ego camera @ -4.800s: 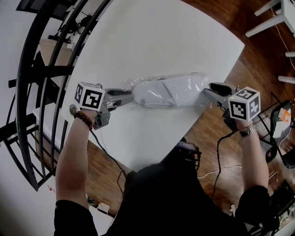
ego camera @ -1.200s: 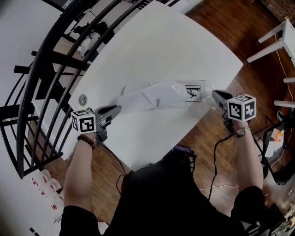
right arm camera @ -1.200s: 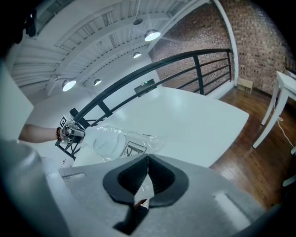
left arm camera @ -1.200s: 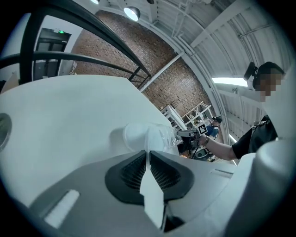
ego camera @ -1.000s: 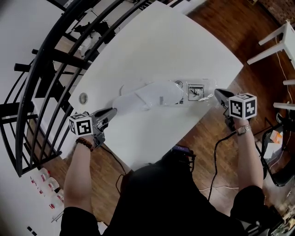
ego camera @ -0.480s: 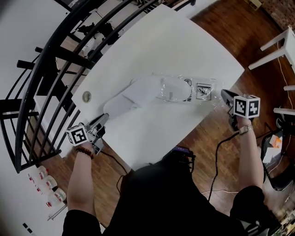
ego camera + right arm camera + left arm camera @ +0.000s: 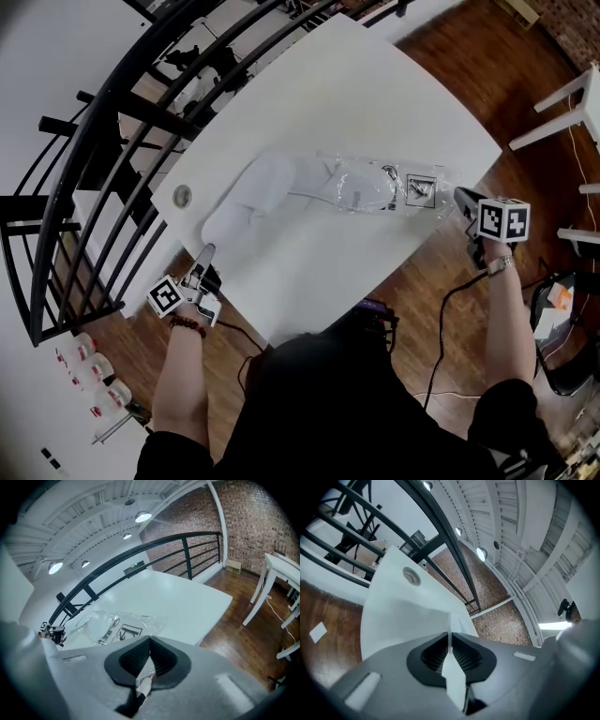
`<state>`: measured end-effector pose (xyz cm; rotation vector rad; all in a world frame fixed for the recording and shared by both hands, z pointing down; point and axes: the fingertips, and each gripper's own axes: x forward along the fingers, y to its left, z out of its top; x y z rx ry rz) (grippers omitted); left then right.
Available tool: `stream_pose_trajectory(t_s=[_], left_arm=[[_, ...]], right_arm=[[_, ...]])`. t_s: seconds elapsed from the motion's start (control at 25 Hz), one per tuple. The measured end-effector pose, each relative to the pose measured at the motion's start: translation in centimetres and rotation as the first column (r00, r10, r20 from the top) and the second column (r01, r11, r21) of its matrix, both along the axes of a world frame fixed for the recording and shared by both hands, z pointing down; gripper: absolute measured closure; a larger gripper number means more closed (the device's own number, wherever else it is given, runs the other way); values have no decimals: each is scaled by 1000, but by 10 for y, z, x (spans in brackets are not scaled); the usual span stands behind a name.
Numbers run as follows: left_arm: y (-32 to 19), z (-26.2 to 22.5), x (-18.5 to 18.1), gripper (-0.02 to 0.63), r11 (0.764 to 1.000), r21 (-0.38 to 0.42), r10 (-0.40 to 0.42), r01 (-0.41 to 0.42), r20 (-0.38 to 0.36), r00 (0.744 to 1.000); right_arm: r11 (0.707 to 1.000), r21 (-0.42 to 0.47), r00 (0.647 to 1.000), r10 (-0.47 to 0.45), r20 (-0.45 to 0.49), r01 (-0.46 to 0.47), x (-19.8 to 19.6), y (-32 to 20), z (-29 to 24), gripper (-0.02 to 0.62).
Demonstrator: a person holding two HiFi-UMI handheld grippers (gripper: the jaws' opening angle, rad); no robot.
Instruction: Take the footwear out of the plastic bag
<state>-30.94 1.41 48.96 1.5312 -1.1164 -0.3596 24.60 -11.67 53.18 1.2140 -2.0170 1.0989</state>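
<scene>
**White footwear held between two hand-held grippers, partly out of its plastic bag**

Seen from above, a person stood at the near edge of a white counter with a gripper in each hand; a piece of white footwear lay flat across the middle of the counter, long and pale, hard to tell from the surface under it; its right end sat inside a clear plastic bag, while its left and larger part lay bare outside the bag's mouth. The left gripper was at the counter's near-left edge, pointing toward the footwear; in the left gripper view its jaws were closed on a thin white edge of the footwear, which ran out from between the pads toward the rest of the piece. The right gripper was at the counter's right edge, well apart from the left one, at the bag's far end; in the right gripper view its jaws were closed on a crumpled bit of the clear plastic, with the bag spread on the counter just beyond them; a black-and-white printed label showed on the bag near those jaws. A small round metal disc sat on the counter beside the footwear's left end; a black railing curved past the counter's far-left side; a wooden floor lay below.
</scene>
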Motion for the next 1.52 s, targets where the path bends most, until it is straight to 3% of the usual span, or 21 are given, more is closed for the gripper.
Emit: stream_pose_trajectory(t_s=[0.24,0.4,0.56,0.68,0.8,0.92,1.04,1.2,1.36,1.52], left_arm=[[7,5,-18,561,993,-16,-117,117,-2,993],[12,8,-23,559,994,-25,-103,104,31,994],[24,29,-44,528,991,-95,-73,89,159,984],[31,38,-51,448,988,-141,-15,54,261,965],[32,39,-58,377,985,-171,57,11,386,921],[21,27,-55,353,984,-158,153,-79,537,830],[-3,5,-18,357,963,-124,265,-239,602,753],[-32,-12,45,359,909,-81,377,-409,580,722],[-55,-25,92,365,860,-57,445,-507,568,692],[-71,-29,126,374,833,-44,484,-552,542,687]], right_arm=[[1000,-4,1000,18,-1,-18,4,-2,2,601],[1000,-1,999,31,-10,-31,6,-4,3,601],[999,5,998,44,-36,-44,8,-7,5,601],[999,4,997,53,-55,-53,10,-8,6,601],[998,2,996,59,-64,-59,11,-9,6,601],[998,1,996,57,-66,-57,12,-10,6,601],[999,-4,996,51,-68,-51,11,-10,7,601],[999,3,996,42,-76,-42,11,-8,5,598],[998,57,995,35,-90,-30,12,-15,-7,473],[982,180,962,-8,-273,59,13,-23,-34,416]])
